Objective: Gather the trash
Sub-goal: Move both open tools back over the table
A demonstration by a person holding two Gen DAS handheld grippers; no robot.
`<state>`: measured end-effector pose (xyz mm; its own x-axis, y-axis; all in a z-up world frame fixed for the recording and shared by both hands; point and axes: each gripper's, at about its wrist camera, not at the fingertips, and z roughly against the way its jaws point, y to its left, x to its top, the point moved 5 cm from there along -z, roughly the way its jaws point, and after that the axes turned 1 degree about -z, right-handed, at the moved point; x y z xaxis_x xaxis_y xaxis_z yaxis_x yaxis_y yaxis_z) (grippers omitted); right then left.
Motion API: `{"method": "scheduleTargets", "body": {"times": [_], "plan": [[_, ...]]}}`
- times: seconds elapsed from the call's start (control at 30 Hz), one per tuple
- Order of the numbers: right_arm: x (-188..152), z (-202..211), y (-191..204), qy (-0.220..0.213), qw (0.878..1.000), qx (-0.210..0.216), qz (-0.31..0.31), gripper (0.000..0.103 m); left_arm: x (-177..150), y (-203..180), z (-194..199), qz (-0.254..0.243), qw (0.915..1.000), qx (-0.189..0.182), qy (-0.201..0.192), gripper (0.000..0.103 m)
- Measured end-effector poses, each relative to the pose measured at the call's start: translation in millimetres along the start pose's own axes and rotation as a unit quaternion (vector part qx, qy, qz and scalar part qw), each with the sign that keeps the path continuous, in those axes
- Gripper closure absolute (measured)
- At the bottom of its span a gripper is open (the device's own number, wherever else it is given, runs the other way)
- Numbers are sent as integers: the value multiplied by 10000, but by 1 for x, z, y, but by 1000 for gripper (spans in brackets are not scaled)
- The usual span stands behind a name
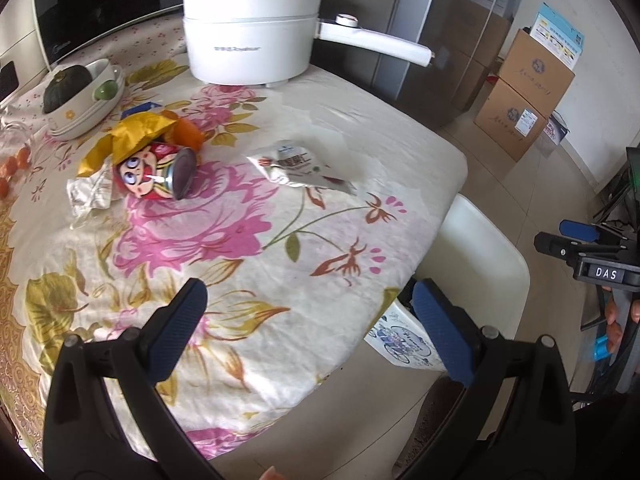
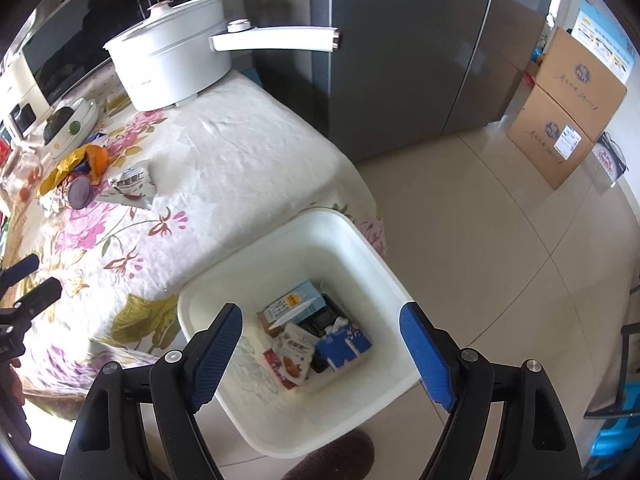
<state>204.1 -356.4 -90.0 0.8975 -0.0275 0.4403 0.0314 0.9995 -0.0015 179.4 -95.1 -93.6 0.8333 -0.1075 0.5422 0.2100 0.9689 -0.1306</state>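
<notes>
Your right gripper [image 2: 320,354] hangs wide open and empty above the white bin [image 2: 360,240], which stands on the floor against the worktop [image 2: 240,160]. In the bin lie a blue carton [image 2: 343,345], a snack packet [image 2: 294,354], a light-blue box [image 2: 294,306] and a black tray [image 2: 320,322]. Your left gripper [image 1: 308,328] is open, empty, over the worktop. Beyond the bin on the worktop: a silver pouch [image 1: 298,166], a can [image 1: 160,174], a yellow wrapper [image 1: 132,132].

We see a white pot [image 1: 252,36] at top centre on the floral tablecloth [image 1: 248,264], a dish with squash [image 1: 80,96] upper left, cardboard boxes [image 1: 524,92] upper right, a steel fridge [image 2: 400,48] top centre.
</notes>
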Motion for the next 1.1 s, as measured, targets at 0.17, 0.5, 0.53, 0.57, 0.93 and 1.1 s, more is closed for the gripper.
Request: {"method": "scheduleTargets", "body": {"times": [0.17,0.5,0.53,0.57,0.93,1.1], "plan": [[4,-1,15,12,10000,89,3,20,-1,20,10,174,9998,79,-24,1],[14,-5,60,8,9995,212,214,20,-14,76,25,616,9975,338,10,1],[15,-6,66,18,9995,229,234,20,-16,83,27,676,9970,372,26,1],[16,-7,70,26,9994,243,245,20,-16,87,28,693,9968,403,-7,1],[33,-19,132,179,9970,687,310,20,-29,144,46,1048,9913,791,-31,1],[51,-40,160,569,9896,1316,-139,19,-39,168,44,1173,9885,946,89,1]]}}
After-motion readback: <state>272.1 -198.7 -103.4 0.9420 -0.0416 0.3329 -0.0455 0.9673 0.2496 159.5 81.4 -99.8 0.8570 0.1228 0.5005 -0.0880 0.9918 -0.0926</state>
